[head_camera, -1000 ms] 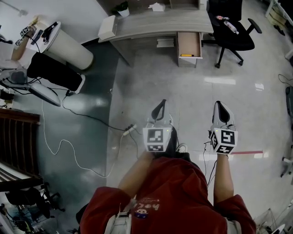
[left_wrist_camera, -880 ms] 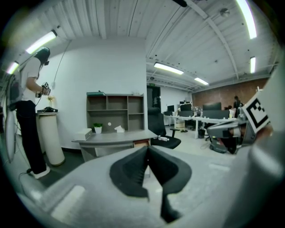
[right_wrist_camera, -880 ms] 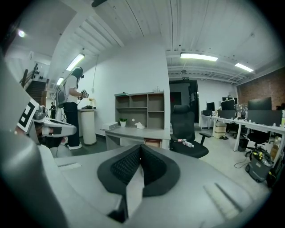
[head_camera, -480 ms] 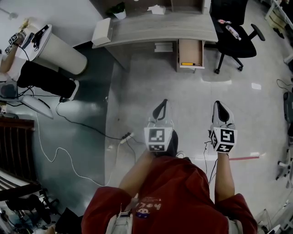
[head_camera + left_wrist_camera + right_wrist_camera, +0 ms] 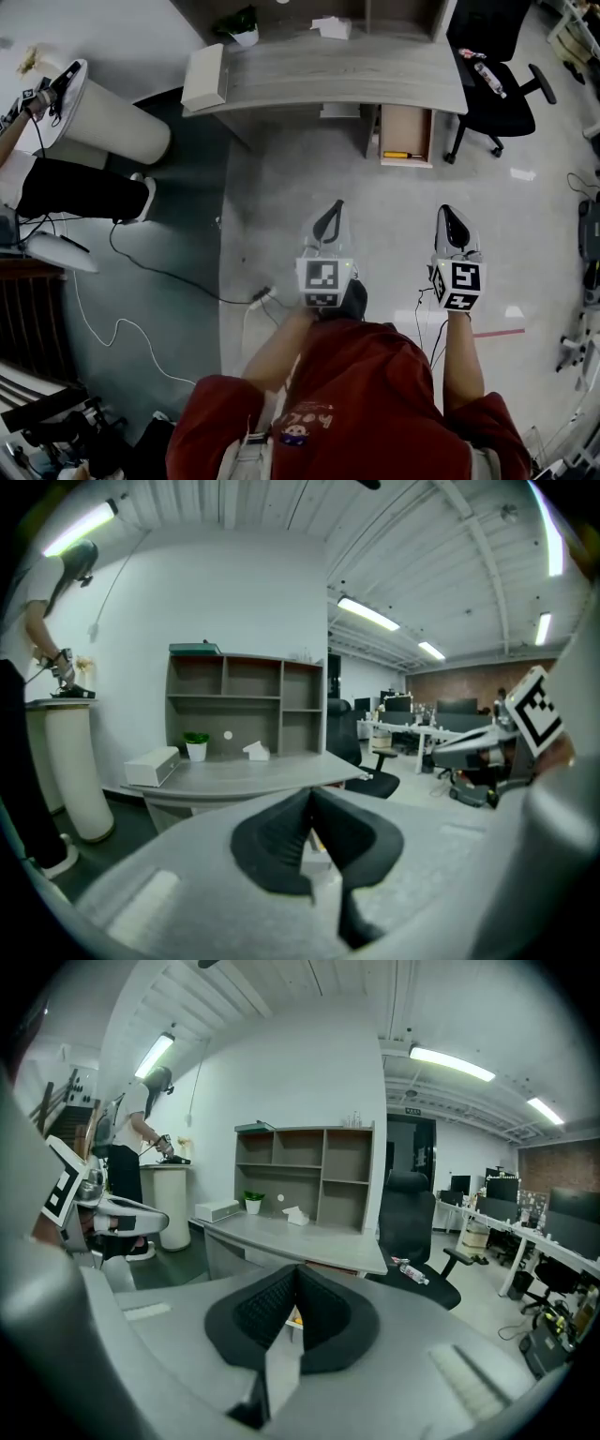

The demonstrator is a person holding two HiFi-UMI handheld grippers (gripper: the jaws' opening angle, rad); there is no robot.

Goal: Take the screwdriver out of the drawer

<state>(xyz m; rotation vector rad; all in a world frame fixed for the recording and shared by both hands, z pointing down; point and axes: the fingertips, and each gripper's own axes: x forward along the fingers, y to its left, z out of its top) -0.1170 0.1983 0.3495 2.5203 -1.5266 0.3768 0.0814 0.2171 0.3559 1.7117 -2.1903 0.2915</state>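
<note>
Two pairs of tongs and neither has anything in it. The left tongs and right tongs are held side by side out over the floor, both pointing at the far worktop.

In the left gripper view, the left tongs have their dark pads pressed right together with nothing between them. Same deal in the right gripper view: the right tongs are closed up and empty.

The screwdriver has a yellow handle. It lies crosswise at the near end of the drawer, which is pulled out from under the right end of the worktop. It's well apart from both tongs, and closer in line with the right pair.

Other stuff around:
- A black office chair sits just right of the drawer, with a bottle lying on its seat.
- A white box sits at the left end of the worktop.
- A potted plant stands at the far left edge of the worktop.
- A power strip lies on the floor, near the left tongs.
</note>
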